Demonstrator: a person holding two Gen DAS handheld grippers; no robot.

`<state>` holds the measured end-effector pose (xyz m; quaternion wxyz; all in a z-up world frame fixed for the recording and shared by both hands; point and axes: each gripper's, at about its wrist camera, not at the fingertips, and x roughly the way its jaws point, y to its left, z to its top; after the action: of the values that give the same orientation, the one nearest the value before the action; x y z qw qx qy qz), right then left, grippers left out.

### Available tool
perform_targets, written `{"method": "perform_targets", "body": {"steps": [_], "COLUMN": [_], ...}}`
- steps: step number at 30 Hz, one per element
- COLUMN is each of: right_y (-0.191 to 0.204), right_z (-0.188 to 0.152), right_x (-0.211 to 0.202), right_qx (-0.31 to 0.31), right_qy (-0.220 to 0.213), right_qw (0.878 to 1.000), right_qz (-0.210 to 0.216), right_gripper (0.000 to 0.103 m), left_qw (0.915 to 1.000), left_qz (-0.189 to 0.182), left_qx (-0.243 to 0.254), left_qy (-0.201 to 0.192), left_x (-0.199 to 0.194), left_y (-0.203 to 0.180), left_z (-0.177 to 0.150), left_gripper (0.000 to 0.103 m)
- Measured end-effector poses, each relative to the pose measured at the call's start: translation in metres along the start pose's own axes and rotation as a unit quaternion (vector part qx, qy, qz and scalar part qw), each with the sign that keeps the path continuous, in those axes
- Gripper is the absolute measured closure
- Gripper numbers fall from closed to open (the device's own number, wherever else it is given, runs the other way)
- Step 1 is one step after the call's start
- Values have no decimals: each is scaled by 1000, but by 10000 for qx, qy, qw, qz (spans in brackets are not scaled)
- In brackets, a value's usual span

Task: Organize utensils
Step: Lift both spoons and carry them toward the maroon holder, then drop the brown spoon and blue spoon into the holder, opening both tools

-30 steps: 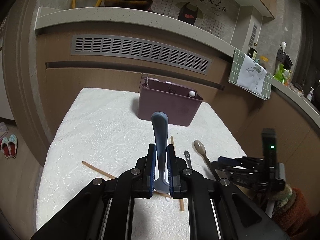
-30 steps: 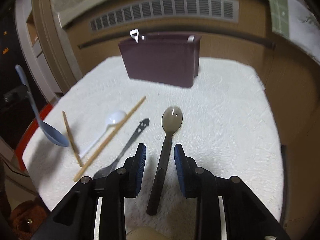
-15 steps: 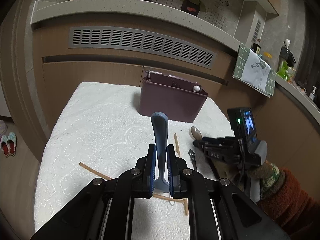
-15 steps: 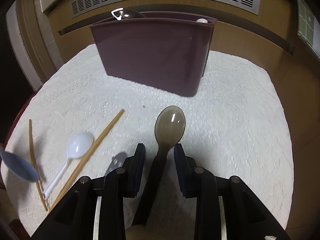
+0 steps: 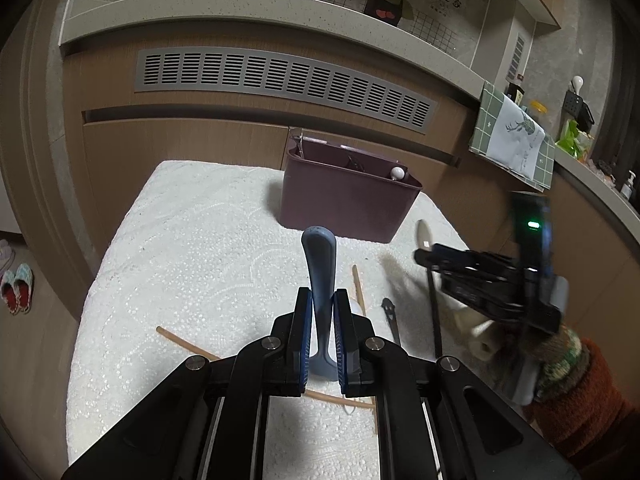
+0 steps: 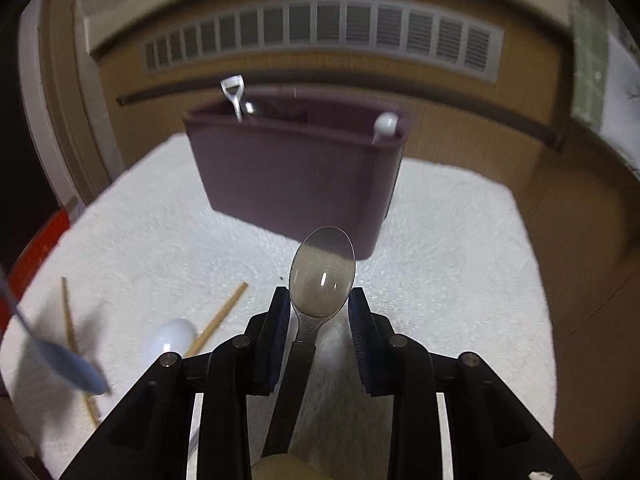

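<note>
My left gripper [image 5: 321, 306] is shut on the handle of a blue spoon [image 5: 320, 276], held above the white cloth; its bowl shows in the right wrist view [image 6: 64, 364]. My right gripper [image 6: 318, 306] is open, its jaws on either side of a translucent brown spoon [image 6: 322, 272] with a dark handle, which lies on the cloth in front of the purple utensil bin [image 6: 296, 176]. The bin [image 5: 344, 200] holds a metal utensil and a white-tipped one. The right gripper also shows in the left wrist view [image 5: 432, 258].
Two wooden chopsticks [image 6: 218, 318] [image 5: 188, 344], a white spoon [image 6: 170, 340] and a dark fork [image 5: 390, 314] lie on the white cloth [image 5: 200, 248]. A wooden cabinet with a vent stands behind the bin. The cloth's edges drop off left and right.
My right gripper has moved forward along the brown spoon toward its bowl and the bin. My left gripper holds the blue spoon much as before.
</note>
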<state>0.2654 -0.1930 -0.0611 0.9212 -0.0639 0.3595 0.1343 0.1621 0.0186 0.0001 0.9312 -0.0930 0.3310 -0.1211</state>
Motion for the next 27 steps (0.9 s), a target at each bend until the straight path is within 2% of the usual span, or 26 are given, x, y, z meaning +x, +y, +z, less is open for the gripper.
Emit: {"method": "perform_targets", "body": {"steps": [6, 10, 11, 12, 13, 16, 18, 21, 23, 24, 25, 27], "right_y": [2, -4, -5, -10, -12, -11, -15, -23, -27, -30, -34, -39], "right_z": [-13, -4, 4, 11, 27, 76, 104, 119, 115, 109, 102, 88], "right_x": [-56, -83, -92, -102, -113, -145, -155, -150, -136, -127, -114, -86], "right_qx": [-59, 20, 66, 84, 59, -164, -235, -269, -434, -512, -551, -590], "right_qy": [-497, -902, -1072, -1202, -1390, -2057, -2232, -2079, -1778, -1576, -1350, -907], "right_qw": [9987, 9959, 9942, 9927, 9903, 9778, 9737, 9776, 9831, 9861, 9889, 9930], "right_qz": [-14, -45, -35, -36, -40, -369, -391, -198, -86, 79, 274, 483], "right_gripper": [76, 77, 82, 102, 99, 99, 99, 99, 98, 95, 85, 74], "left_qw": [9998, 9986, 9982, 9972, 9961, 9901, 9867, 9840, 9846, 9853, 9857, 9870], "left_qz": [12, 25, -19, -69, -88, -32, -23, -39, -111, -152, -169, -208], "left_qx": [138, 303, 346, 391, 434, 595, 617, 634, 587, 561, 542, 476], "left_qy": [-174, -422, -498, -629, -769, -1274, -1506, -1663, -1641, -1607, -1587, -1520], "left_x": [-6, -16, -19, -24, -29, -40, -42, -39, -33, -28, -25, -16], "left_y": [-9, -16, -18, -20, -22, -29, -30, -26, -20, -17, -15, -8], "left_z": [5, 27, 40, 57, 72, 122, 143, 153, 152, 151, 150, 144], "left_gripper": [92, 92, 92, 92, 92, 92, 92, 92, 92, 92, 92, 92]}}
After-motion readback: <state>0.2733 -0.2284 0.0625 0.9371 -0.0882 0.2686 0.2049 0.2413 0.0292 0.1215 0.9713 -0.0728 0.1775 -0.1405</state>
